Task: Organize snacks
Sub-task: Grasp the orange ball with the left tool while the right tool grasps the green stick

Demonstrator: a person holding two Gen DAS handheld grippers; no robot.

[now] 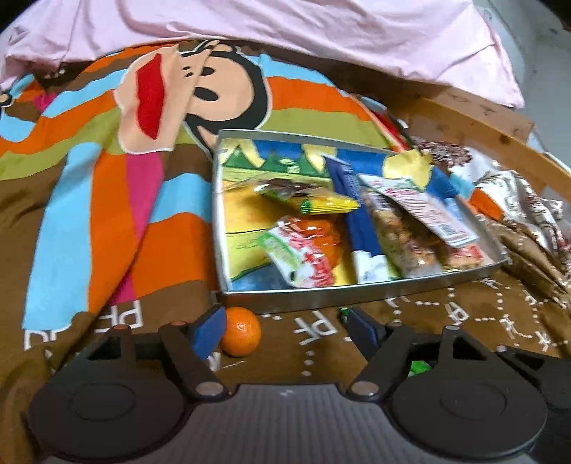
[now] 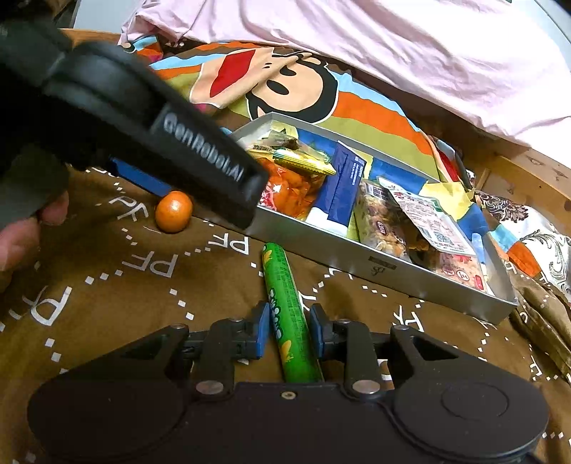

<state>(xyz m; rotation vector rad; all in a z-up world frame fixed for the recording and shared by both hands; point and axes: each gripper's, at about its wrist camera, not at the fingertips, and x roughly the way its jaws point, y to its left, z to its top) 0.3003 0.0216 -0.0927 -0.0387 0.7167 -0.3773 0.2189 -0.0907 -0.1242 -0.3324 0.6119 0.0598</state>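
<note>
Right wrist view: my right tongs (image 2: 288, 333) sit low over the brown blanket (image 2: 117, 292), the blue pads on either side of a green tube (image 2: 289, 314) that lies flat on the cloth. The pads look close to the tube's sides, with a sliver of gap showing on each, so I cannot tell whether they are pressing it or only flanking it. The tube points away from me toward the near wall of the metal tray (image 2: 357, 260).

The tray rests on the blanket and holds the snacks: an orange bag (image 2: 292, 185), a yellow packet (image 2: 303, 160) on top of it, a blue box (image 2: 342, 189) leaning in the middle, and nut bars (image 2: 385, 221) to the right under a white-labelled pack (image 2: 435, 221). A mandarin (image 2: 173, 211) lies on the cloth outside the tray, near its left corner.

My left tongs cross the upper left of this view (the black body hides the tray's left end).

From the left wrist view, my left tongs (image 1: 285, 330) are spread wide with nothing between the pads. The mandarin (image 1: 241, 332) sits just beside the left pad (image 1: 208, 330), inside the gap but not pinched. The tray (image 1: 321, 298) lies just beyond, its near wall facing me, and pink bedding (image 1: 285, 32) is heaped behind it
</note>
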